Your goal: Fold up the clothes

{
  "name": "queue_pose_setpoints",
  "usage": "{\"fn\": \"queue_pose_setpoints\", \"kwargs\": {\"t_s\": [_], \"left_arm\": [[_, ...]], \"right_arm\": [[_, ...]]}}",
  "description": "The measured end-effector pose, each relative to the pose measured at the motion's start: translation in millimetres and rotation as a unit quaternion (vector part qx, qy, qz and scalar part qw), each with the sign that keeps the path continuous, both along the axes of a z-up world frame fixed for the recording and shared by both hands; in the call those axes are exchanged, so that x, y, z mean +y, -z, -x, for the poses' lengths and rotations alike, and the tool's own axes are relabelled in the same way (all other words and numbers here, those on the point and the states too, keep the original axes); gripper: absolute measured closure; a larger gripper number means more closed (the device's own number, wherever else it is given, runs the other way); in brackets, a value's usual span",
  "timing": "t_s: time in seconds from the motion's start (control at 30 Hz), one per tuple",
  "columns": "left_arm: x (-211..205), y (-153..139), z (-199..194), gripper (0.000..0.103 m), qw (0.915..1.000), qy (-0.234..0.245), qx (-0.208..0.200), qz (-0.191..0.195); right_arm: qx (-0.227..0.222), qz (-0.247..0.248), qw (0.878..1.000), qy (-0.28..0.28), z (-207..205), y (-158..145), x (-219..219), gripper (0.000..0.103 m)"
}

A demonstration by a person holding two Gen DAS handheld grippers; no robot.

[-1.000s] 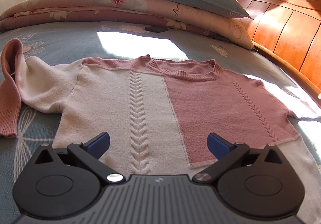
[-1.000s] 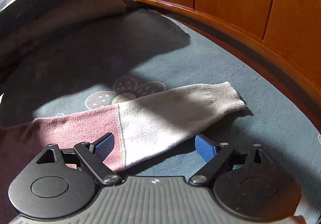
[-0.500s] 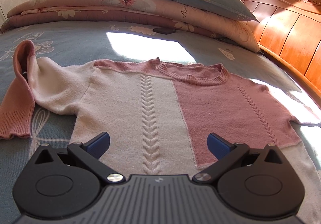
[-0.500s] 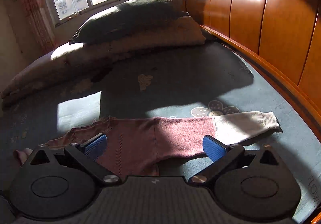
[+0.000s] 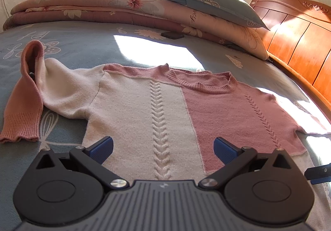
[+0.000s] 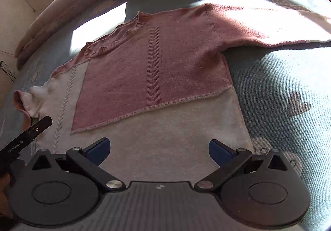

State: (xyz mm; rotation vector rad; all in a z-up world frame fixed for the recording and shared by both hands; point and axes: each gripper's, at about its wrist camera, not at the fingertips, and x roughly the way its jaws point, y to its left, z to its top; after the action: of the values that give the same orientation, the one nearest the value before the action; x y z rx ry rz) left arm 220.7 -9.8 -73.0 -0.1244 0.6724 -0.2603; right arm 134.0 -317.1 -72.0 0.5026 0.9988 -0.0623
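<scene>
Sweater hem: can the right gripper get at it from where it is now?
Probably yes. The right gripper is open just above the sweater near its cream hem, with nothing lying between the fingers and the fabric; the left gripper sits off to the side.

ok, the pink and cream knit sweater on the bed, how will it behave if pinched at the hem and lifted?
The pink and cream knit sweater probably droops: its sleeve already flops over itself. The fuzzy knit likely grips the blue pads rather than slipping.

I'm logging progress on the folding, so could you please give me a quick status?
Both claws, left and right, open and empty, above the hem. Sweater flat on bed, unfolded; one sleeve doubled over. Nothing in the way.
</scene>
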Motion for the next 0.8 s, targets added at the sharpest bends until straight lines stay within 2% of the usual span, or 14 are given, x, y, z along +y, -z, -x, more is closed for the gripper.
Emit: {"fn": "queue_pose_setpoints", "kwargs": {"t_s": [0.07,0.13,0.47,0.53,0.6,0.8], "left_arm": [[-0.9,0.2,-0.5,0.001,1.0,0.0,0.0,0.0],[-3.4,0.7,-0.4,0.001,1.0,0.002,0.001,-0.003],[-9.0,6.6,0.4,0.001,0.9998,0.011,0.007,-0.011],[-8.0,7.2,-0.2,0.001,0.9999,0.009,0.008,-0.012],[-6.3,6.3,-0.6,0.001,0.9999,0.006,0.007,-0.009],[-9.5,5.2,-0.1,0.001,0.9999,0.012,0.005,-0.007]], "right_arm": [[0.009,0.009,1.0,0.01,6.4,7.7,-7.5,0.0],[0.003,0.05,0.999,0.019,13.7,5.7,-15.0,0.001],[-0.034,0.049,0.998,-0.014,-5.4,4.0,2.3,0.0],[-0.025,0.058,0.998,-0.009,-9.2,12.2,2.5,0.0],[-0.028,0.086,0.996,0.003,-5.3,14.8,2.5,0.0],[-0.048,0.084,0.995,-0.012,25.0,1.7,8.8,0.0]]}}
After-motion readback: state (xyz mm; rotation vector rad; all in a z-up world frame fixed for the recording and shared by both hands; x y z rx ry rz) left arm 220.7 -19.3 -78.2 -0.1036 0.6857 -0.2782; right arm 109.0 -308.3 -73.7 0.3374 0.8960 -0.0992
